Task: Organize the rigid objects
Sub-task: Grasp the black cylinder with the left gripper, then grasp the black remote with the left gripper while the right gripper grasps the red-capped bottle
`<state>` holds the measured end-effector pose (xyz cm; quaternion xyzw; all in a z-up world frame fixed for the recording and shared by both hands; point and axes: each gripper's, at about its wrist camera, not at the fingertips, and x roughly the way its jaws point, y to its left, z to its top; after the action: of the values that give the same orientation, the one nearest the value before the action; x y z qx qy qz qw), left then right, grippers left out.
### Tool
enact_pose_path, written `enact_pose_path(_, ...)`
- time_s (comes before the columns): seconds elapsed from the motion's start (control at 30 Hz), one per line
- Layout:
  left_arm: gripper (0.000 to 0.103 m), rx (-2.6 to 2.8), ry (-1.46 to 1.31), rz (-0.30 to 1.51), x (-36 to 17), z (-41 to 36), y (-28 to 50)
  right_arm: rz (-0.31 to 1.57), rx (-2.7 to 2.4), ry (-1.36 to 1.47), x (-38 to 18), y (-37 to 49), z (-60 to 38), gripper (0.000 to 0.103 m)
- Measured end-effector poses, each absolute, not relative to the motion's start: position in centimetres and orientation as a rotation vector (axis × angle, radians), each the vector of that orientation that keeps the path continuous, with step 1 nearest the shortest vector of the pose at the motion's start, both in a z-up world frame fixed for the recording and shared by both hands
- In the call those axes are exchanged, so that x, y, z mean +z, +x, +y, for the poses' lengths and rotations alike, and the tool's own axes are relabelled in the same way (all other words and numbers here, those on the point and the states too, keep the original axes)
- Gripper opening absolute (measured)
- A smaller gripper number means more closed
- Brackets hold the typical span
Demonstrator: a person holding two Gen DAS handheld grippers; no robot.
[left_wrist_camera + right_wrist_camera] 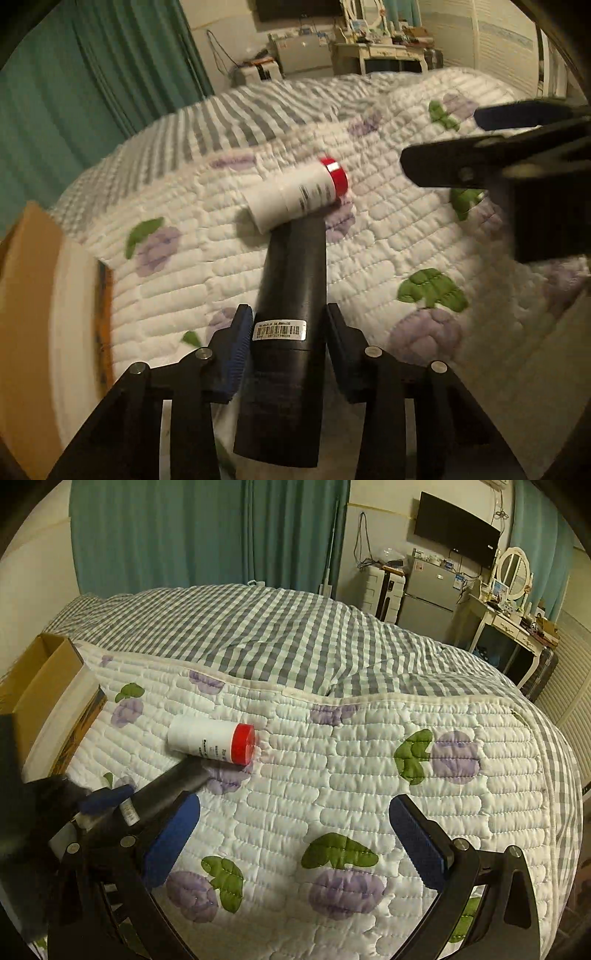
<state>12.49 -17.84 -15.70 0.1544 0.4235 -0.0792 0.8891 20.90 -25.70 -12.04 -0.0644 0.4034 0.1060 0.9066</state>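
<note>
Closest in, the left tool has its two blue-padded jaws drawn in narrow around a black tube. The left pad touches the tube near a barcode sticker; whether the right pad presses on it cannot be told. The tube runs straight ahead between the jaws and past them, lying on a quilted bedspread printed with purple flowers and green leaves. It looks stiff and smooth, likely light, and being round it may roll or slip, so the middle near the sticker seems the place to hold. Just beyond the tube's far end, touching it, a white bottle with a red cap lies on its side, also hard and apt to roll. The right tool hovers to the right of the left tool, jaws wide and empty. To the left tool's left stands an open cardboard box. Farther off lies a checked blanket, then green curtains.
</note>
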Motion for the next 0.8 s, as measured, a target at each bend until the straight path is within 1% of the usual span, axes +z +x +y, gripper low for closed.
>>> enact_pose_path(0.17,0.038,-0.133,0.197,0.878,-13.1,-15.5,11.0,0.814,0.23,-0.142,-11.8,20.9,-25.5,0.103)
enact_pose_path(0.3,0.037,-0.051,0.101,0.878,-11.6,-13.3,12.7,0.804,0.287,-0.203,-11.9,21.4,-24.2,0.103)
enact_pose_path(0.5,0.035,-0.008,0.034,0.922,-12.4,-11.9,13.9,0.84,0.479,-0.334,-13.6,22.1,-21.1,0.102)
enact_pose_path(0.53,0.034,-0.003,0.035,0.925,-12.6,-11.9,13.8,0.849,0.505,-0.351,-13.9,22.2,-20.7,0.1)
enact_pose_path(0.67,0.034,-0.006,0.031,0.936,-13.4,-12.2,14.0,0.89,0.556,-0.444,-15.7,22.6,-18.9,0.097)
enact_pose_path(0.8,0.033,0.013,0.022,0.926,-13.3,-12.2,14.1,0.891,0.593,-0.524,-16.8,23.1,-17.2,0.093)
